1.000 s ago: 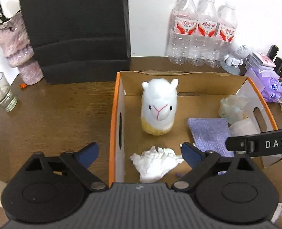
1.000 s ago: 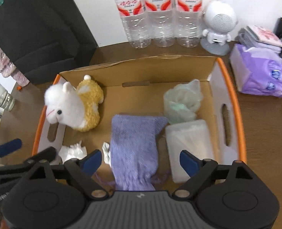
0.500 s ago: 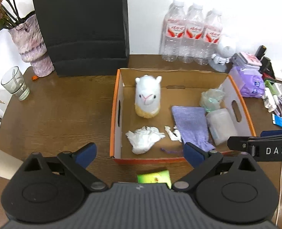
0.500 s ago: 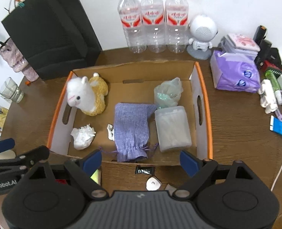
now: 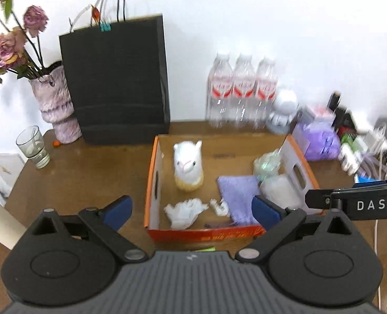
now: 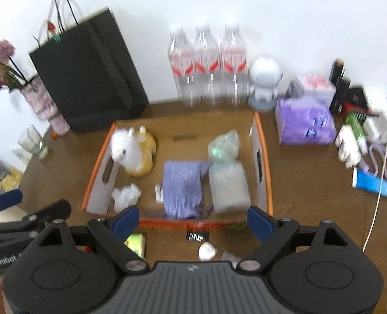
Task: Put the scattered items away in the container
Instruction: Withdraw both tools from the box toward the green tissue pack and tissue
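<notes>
Orange-rimmed cardboard box (image 5: 151, 183) sits mid-frame on the brown worktop (image 5: 88, 178), holding a white alpaca plush (image 5: 187, 168) upright at its upper left, crumpled white tissue (image 5: 183, 210) lower left, purple cloth pouch (image 5: 236, 193) centre, clear plastic tub (image 6: 228, 188) lower right and a bagged greenish item (image 6: 223, 145) just above the tub. In the right wrist view, small loose items lie on the worktop below the box's near wall: a yellow-green packet (image 6: 136, 243), a small black tag (image 6: 197, 235), a white lump (image 6: 207, 251). Left tongs (image 5: 191, 210) spread wide, nothing between them; right tongs (image 6: 193, 221) likewise wide apart and empty. Behind the box: black paper bag (image 5: 115, 78) upper left, three water bottles (image 5: 242, 91), purple tissue pack (image 6: 304, 121) at right, flower vase (image 5: 56, 102) and glass (image 5: 33, 147) far left.
</notes>
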`<state>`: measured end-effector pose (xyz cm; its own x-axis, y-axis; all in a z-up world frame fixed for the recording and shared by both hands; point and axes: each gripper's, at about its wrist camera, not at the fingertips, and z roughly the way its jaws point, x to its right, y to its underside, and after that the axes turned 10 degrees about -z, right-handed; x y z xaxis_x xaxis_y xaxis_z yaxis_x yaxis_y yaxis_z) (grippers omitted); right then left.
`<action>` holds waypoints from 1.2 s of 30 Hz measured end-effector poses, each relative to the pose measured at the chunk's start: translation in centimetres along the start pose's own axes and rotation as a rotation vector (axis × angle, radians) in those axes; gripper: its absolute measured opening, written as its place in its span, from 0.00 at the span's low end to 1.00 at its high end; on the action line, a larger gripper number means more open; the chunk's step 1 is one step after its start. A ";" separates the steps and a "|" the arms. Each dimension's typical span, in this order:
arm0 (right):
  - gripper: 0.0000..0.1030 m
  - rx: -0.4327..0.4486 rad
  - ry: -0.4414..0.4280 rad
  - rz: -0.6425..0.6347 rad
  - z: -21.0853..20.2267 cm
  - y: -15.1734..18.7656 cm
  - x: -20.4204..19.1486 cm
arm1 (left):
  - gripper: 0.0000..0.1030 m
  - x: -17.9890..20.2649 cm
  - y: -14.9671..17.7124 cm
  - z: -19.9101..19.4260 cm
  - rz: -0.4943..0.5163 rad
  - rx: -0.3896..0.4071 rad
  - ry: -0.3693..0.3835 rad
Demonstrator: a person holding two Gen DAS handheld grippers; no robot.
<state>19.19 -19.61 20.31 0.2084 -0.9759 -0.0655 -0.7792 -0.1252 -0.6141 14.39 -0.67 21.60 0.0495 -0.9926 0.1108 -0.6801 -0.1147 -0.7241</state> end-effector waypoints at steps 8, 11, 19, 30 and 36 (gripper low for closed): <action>0.87 0.229 0.048 -0.027 -0.4 6.1 0.0 | 1.00 0.0 7.4 -1.5 0.076 0.327 -0.018; 0.87 0.316 0.058 -0.037 -0.1 8.7 0.2 | 1.00 0.1 9.9 -1.4 0.106 0.416 -0.017; 0.95 0.473 0.110 -0.115 0.3 13.3 -1.2 | 1.00 -0.1 13.2 -0.6 0.069 0.479 0.088; 0.96 0.529 0.029 -0.098 -1.3 21.5 -1.3 | 1.00 -3.2 21.1 -3.4 -0.022 0.438 0.111; 0.96 0.529 -0.005 -0.109 -3.5 28.5 -1.8 | 1.00 -5.1 27.3 -6.1 -0.086 0.415 0.096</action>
<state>-5.46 -22.04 5.65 0.2748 -0.9613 0.0176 -0.3496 -0.1170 -0.9296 -8.95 1.52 5.41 0.0116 -0.9728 0.2313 -0.3234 -0.2225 -0.9197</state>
